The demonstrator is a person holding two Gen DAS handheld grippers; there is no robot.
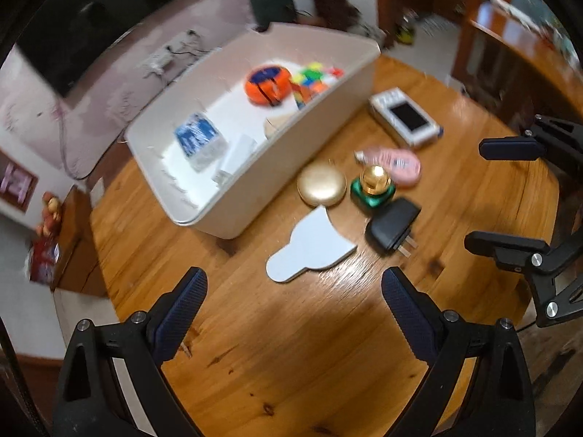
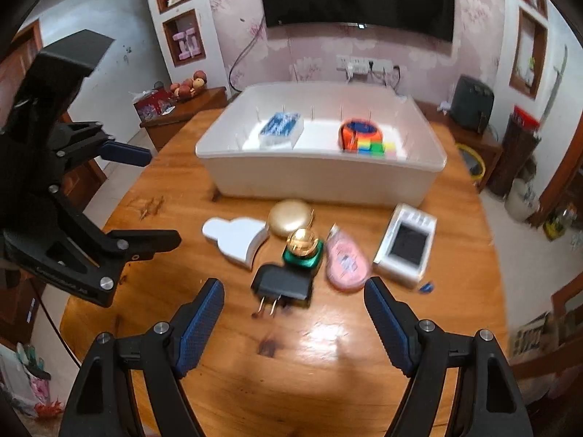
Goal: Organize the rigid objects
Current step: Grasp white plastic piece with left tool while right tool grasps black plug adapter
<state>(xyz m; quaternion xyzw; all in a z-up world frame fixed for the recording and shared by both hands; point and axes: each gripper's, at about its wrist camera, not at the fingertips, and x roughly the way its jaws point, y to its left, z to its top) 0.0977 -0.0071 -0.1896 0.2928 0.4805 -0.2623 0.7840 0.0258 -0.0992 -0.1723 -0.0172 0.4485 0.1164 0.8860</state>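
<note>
I see a round wooden table (image 2: 328,346) with a big white bin (image 2: 320,178) at its far side. Inside the bin sit a blue packet (image 2: 280,125), an orange round thing (image 2: 359,133) and a bright colored cube (image 2: 371,147).

In front of the bin, a small bunch of things lies on the wood. The black plug (image 2: 282,284) is nearest to my right gripper (image 2: 293,313). It lies flat, and its long side runs toward me, with the two metal prongs pointing at that gripper. Just behind it stands a green bottle with a gold ball cap (image 2: 303,249), upright. A flat gold disc (image 2: 290,222) lies behind that, close to the bin wall. A white bottle-shaped board (image 2: 235,238) lies flat to the left of the disc, its narrow round end pointing left and its wide end touching the disc. A pink oval tape case (image 2: 344,262) lies to the right of the green bottle, its long side slanting away toward the bin. A white box with a dark window (image 2: 406,245) lies farthest right, its long side pointing toward the bin.

My right gripper hangs over the table with its fingers wide apart and nothing between them. My left gripper (image 1: 295,298) is the same, spread wide and holding nothing, over bare wood near the white board.
</note>
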